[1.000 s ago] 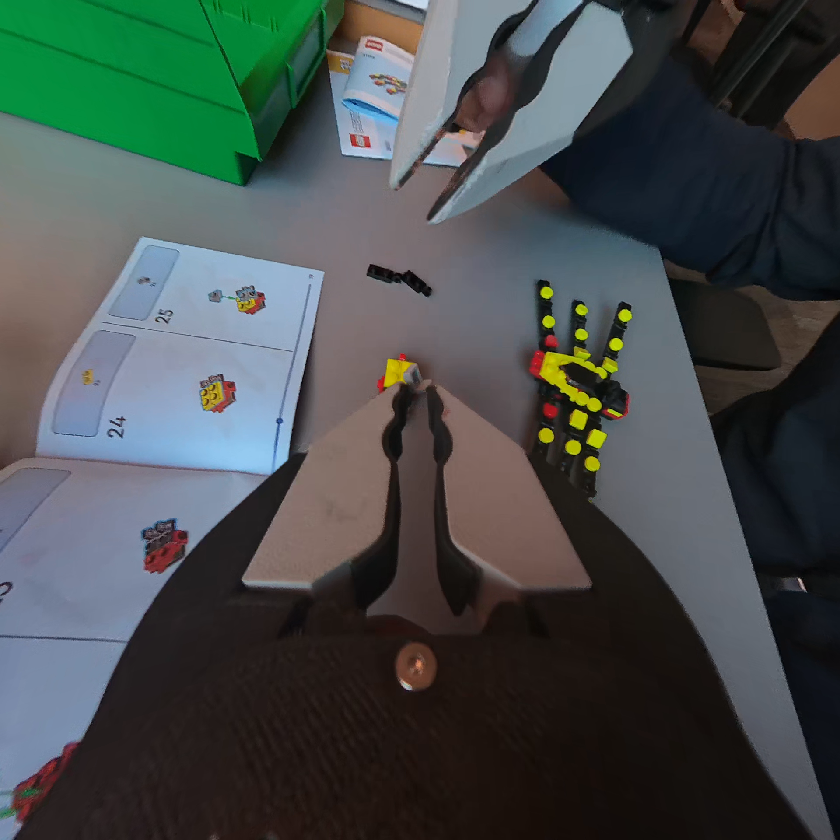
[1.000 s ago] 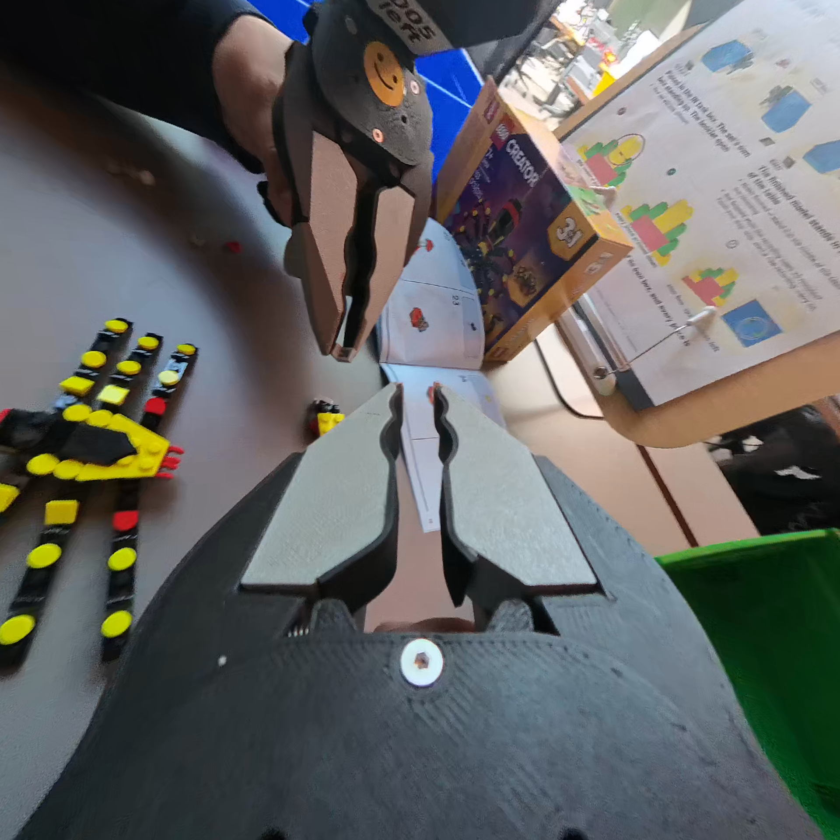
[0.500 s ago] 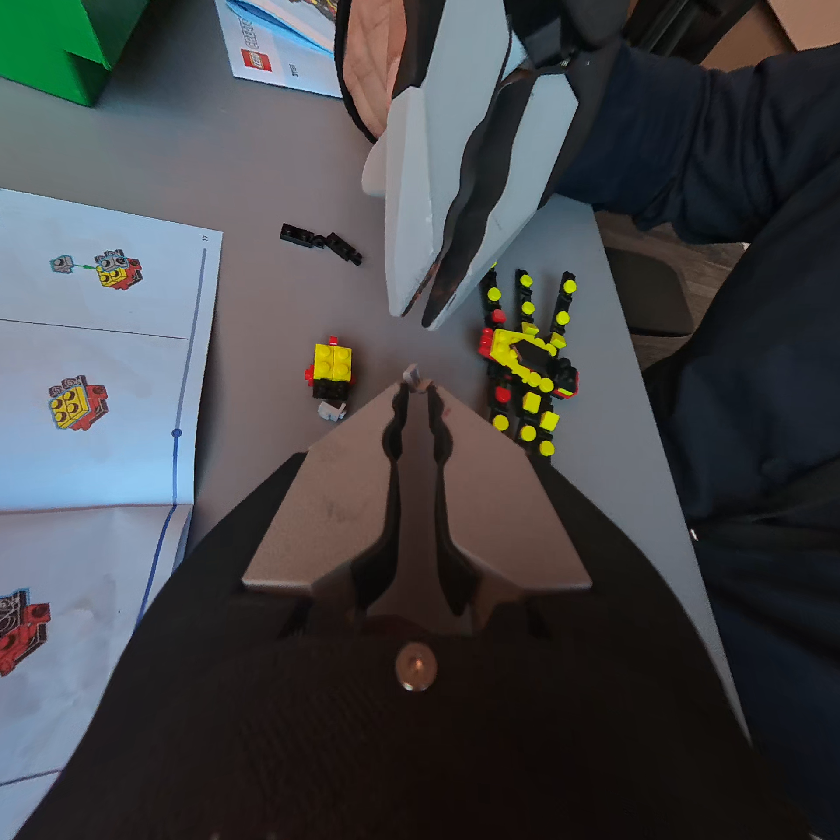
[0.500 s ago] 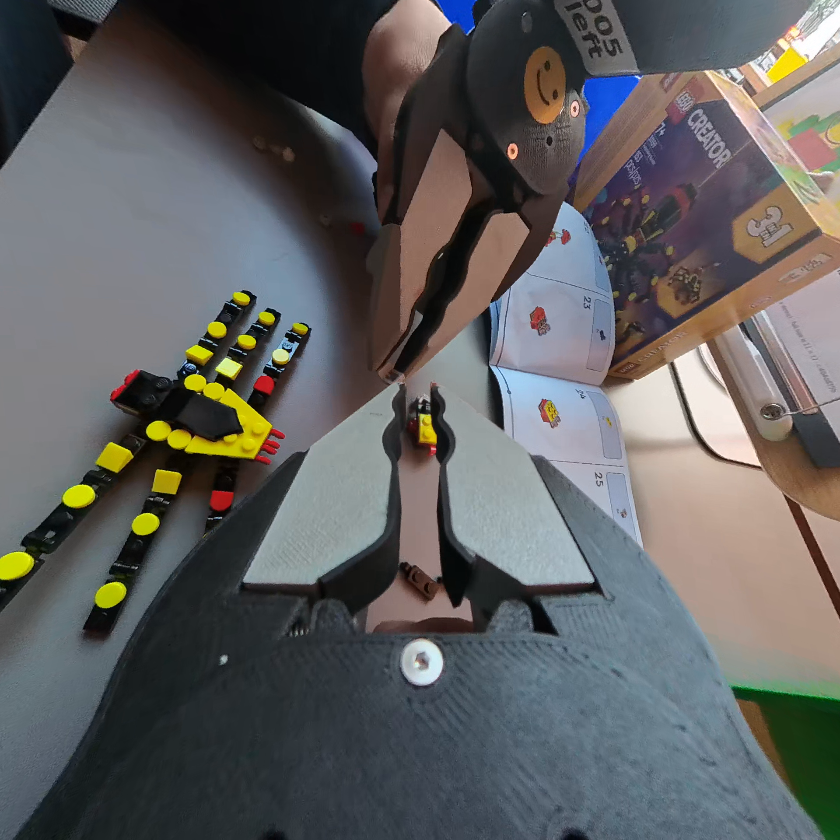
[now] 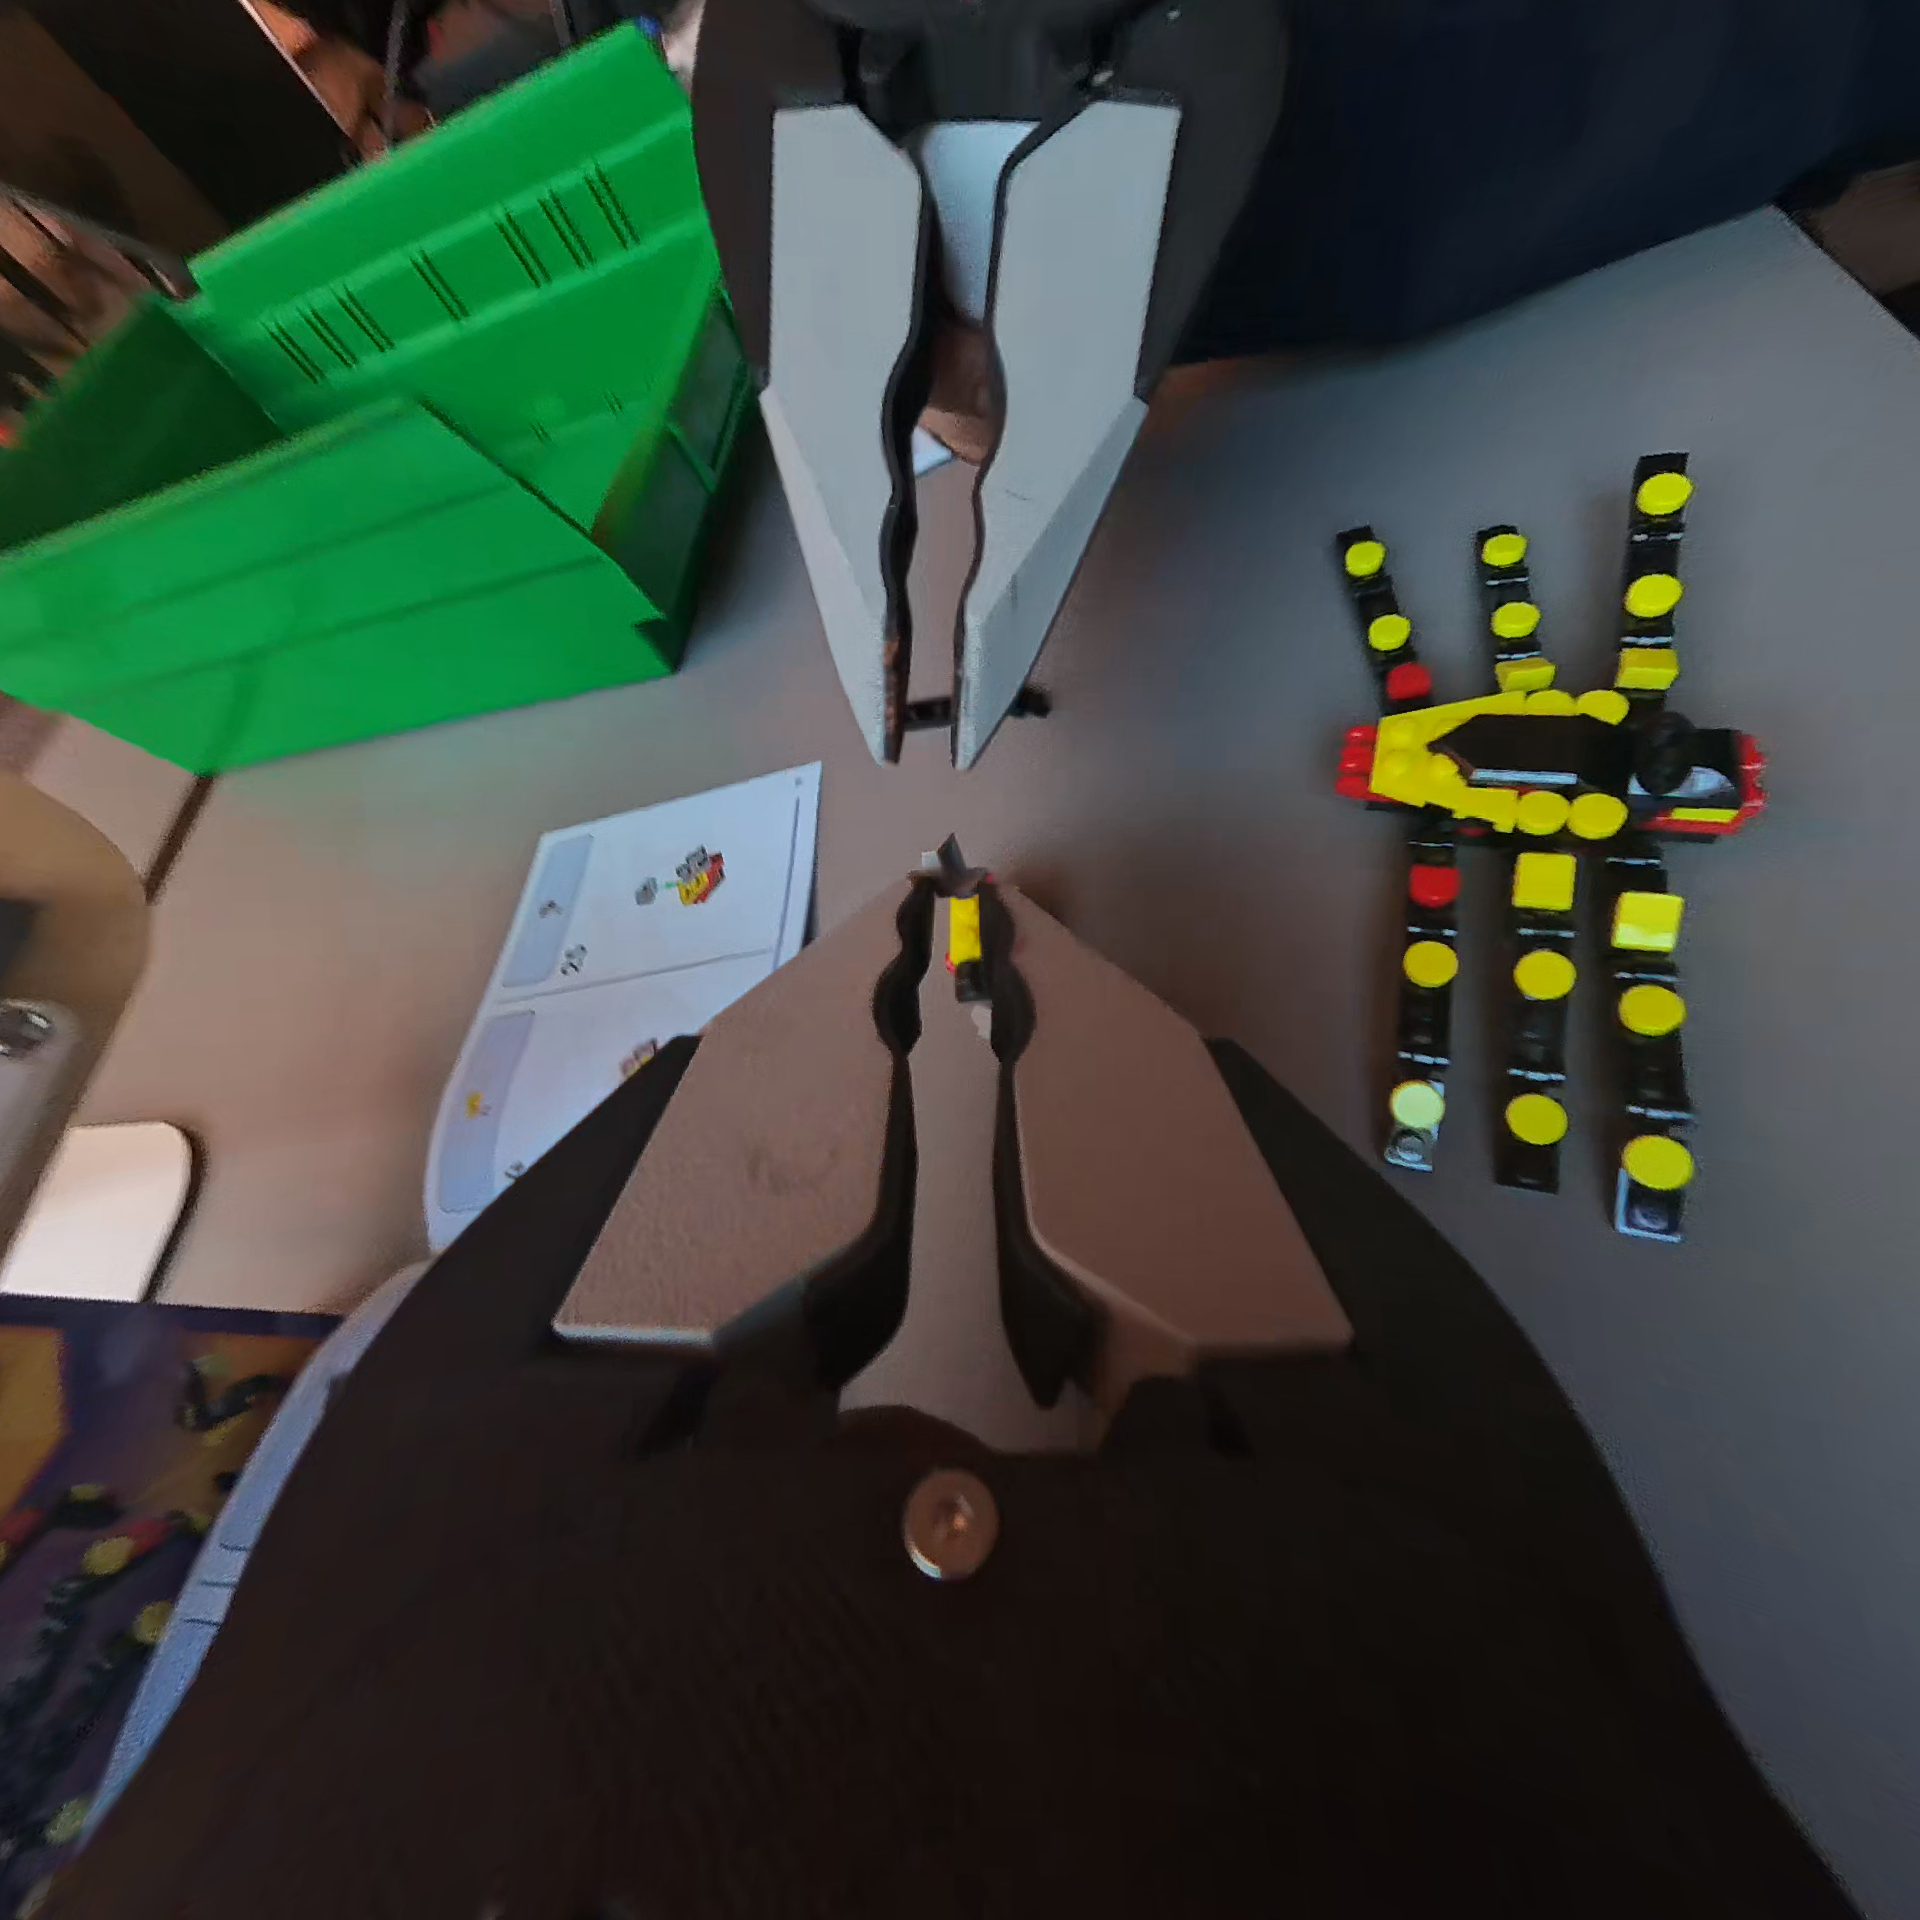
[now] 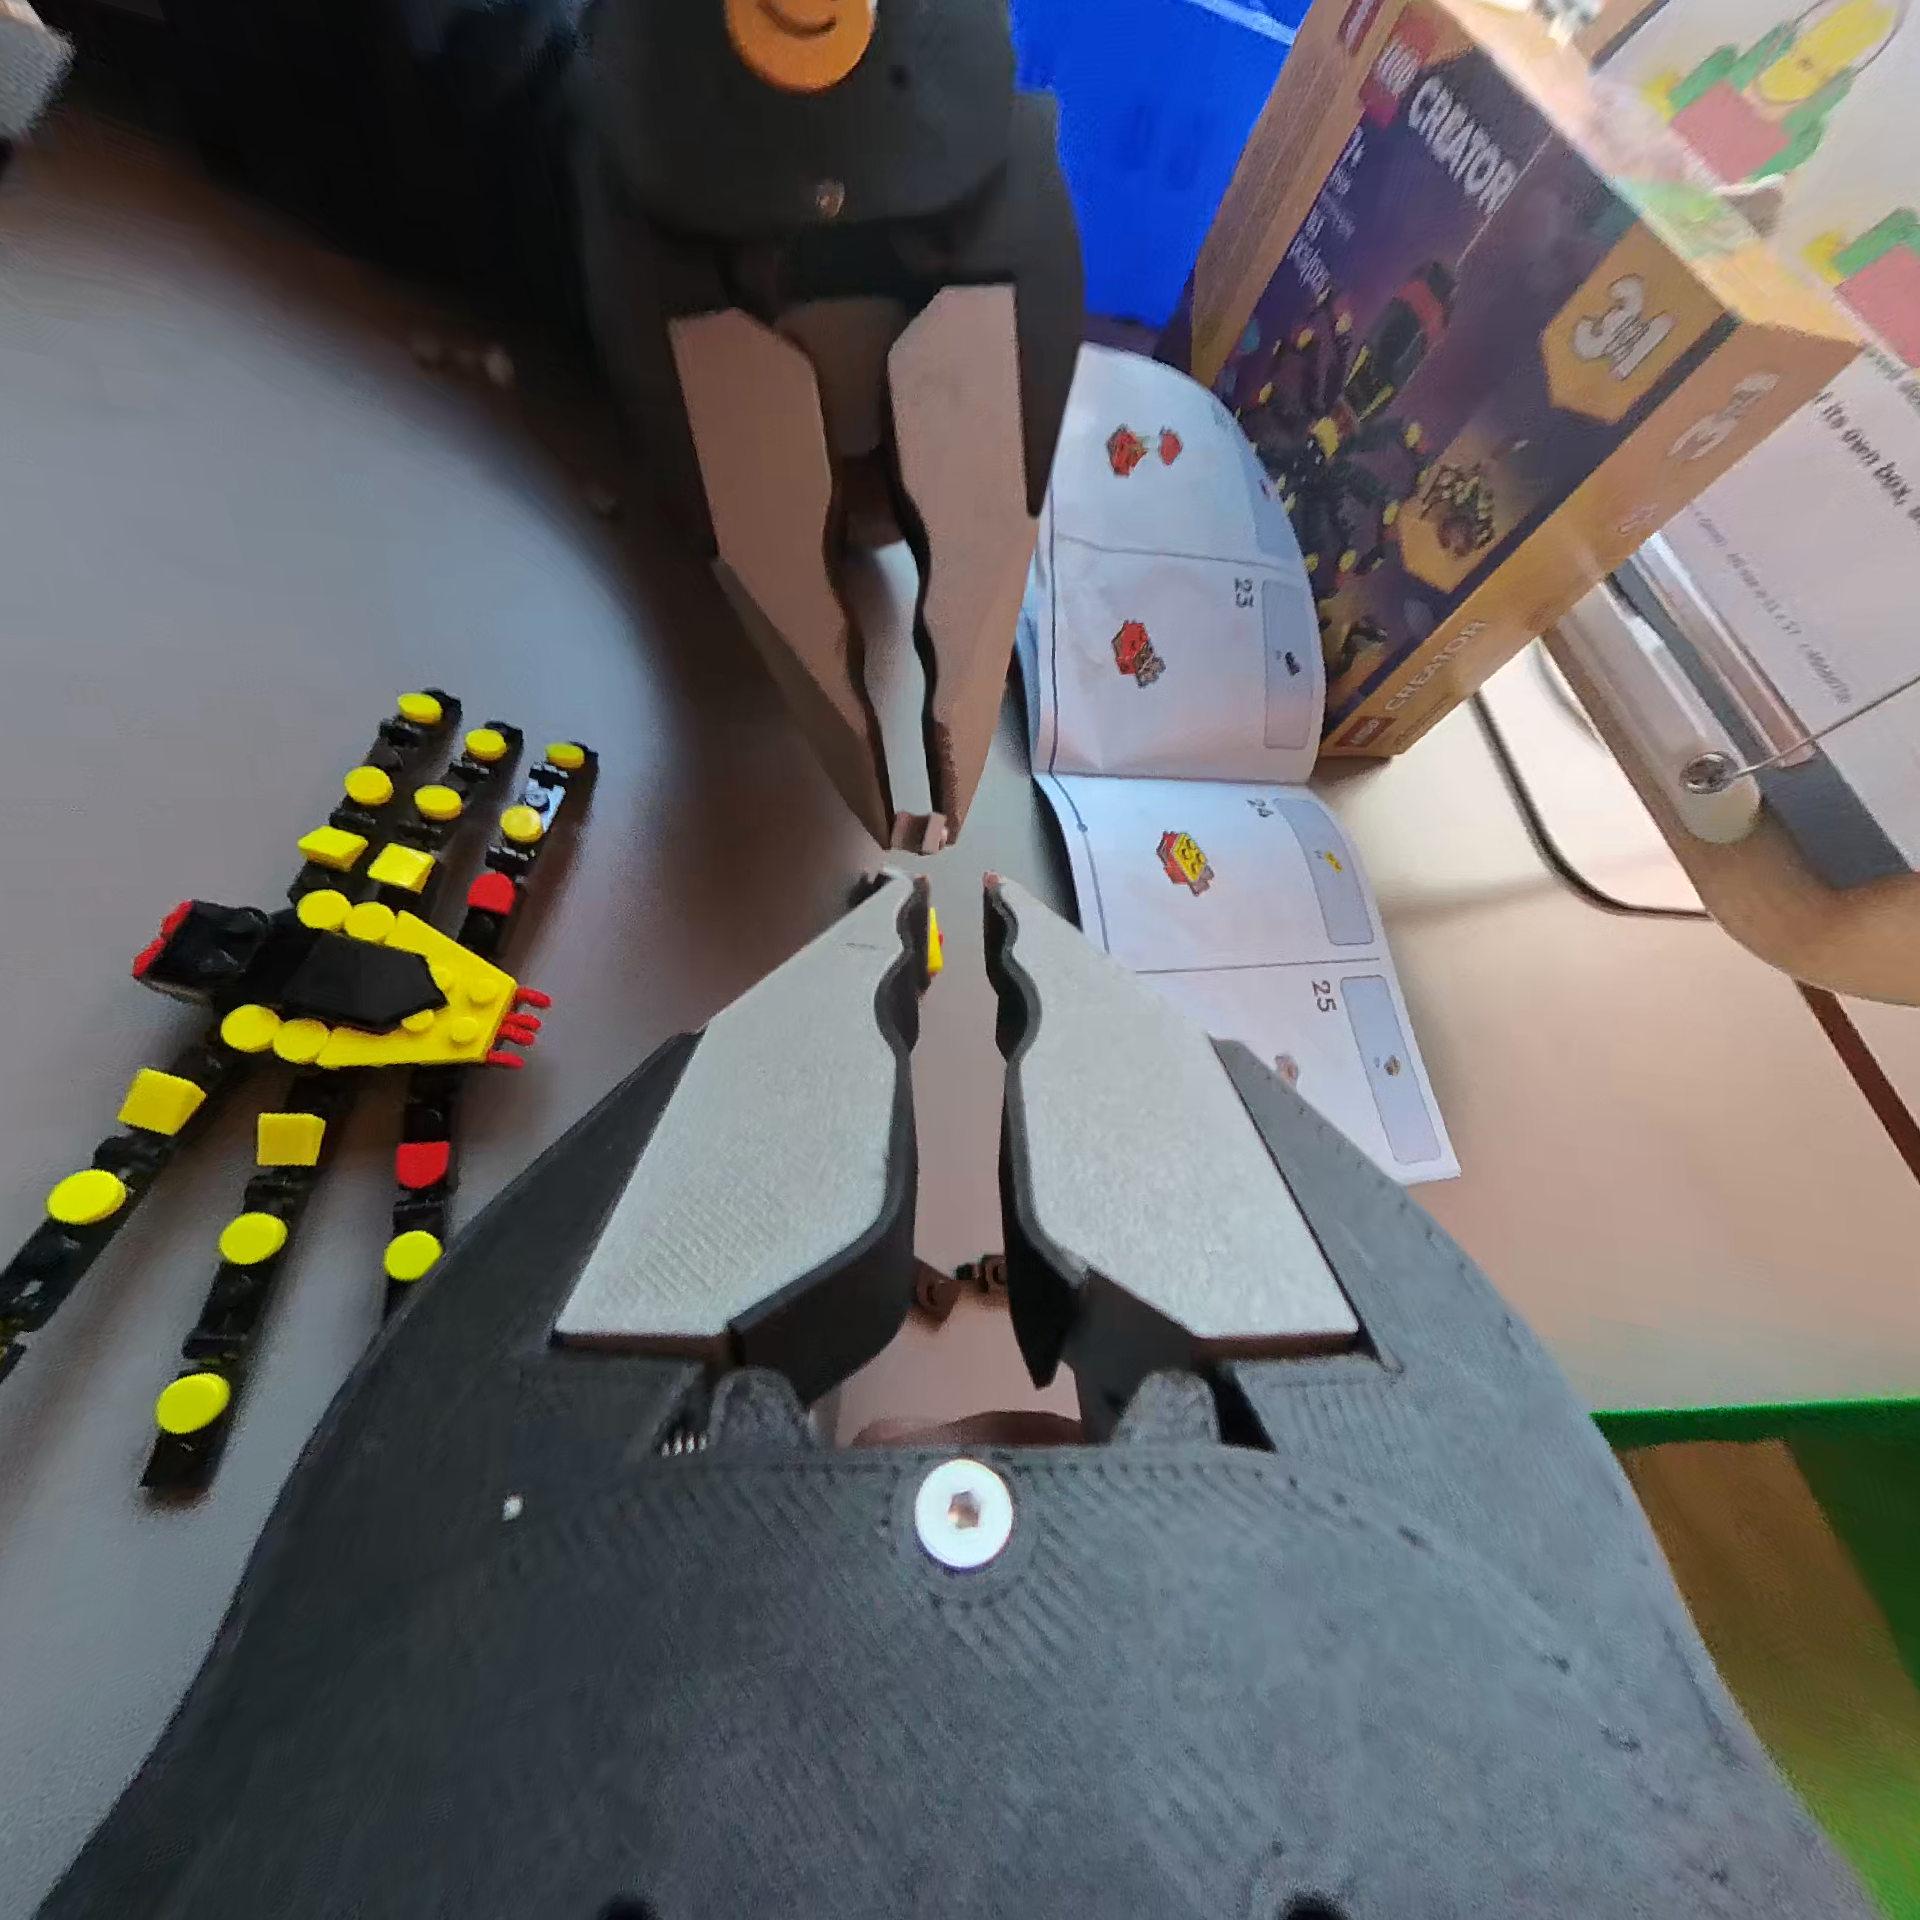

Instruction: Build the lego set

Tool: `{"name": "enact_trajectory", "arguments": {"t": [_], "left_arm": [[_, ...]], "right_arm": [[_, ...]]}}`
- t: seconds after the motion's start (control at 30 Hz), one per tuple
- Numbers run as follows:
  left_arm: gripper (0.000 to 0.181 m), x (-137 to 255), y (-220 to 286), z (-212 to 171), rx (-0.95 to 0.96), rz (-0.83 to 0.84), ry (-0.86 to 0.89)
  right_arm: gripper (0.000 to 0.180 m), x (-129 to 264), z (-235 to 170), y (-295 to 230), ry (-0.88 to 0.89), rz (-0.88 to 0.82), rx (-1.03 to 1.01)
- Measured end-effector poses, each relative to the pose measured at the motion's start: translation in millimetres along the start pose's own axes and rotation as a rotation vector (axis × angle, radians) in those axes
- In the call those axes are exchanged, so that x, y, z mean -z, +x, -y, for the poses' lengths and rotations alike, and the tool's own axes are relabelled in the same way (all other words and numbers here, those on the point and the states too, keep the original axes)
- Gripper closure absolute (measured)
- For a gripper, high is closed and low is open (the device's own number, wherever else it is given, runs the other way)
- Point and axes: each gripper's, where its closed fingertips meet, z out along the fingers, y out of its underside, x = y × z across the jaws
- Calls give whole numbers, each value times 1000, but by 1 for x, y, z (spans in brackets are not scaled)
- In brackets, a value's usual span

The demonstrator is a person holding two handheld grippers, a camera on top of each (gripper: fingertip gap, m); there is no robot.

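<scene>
Lego block, a small yellow, red and black lump, lies on the grey table below and between my two claws, which meet tip to tip over it. My left claw is nipped down on a tiny grey piece that pokes out past its tips (whether that piece touches the block I cannot tell). My right claw stands at a narrow gap with nothing between its fingers; the block's yellow edge shows just beside its left finger.

Well apart from the block, to the right in my left camera, lies the big legged model, black with yellow and red studs, flat on the table. Just left of the block lies the open booklet. Far left stands a green bin. Some small black bits lie on the table behind my right claw's tips. In my right camera the set's box stands far right, beyond the booklet.
</scene>
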Motion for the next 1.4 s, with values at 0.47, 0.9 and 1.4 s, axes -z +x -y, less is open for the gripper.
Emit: {"name": "enact_trajectory", "arguments": {"t": [0.47, 0.9, 1.4], "left_arm": [[176, 3, 4, 18, -197, 105, 65], [176, 4, 4, 19, -173, 106, 56], [173, 10, 3, 26, 50, -11, 123]], "right_arm": [[175, 3, 19, -6, 64, -19, 50], [178, -4, 13, -9, 26, -18, 69], [178, 2, 24, -5, 112, -50, 91]]}}
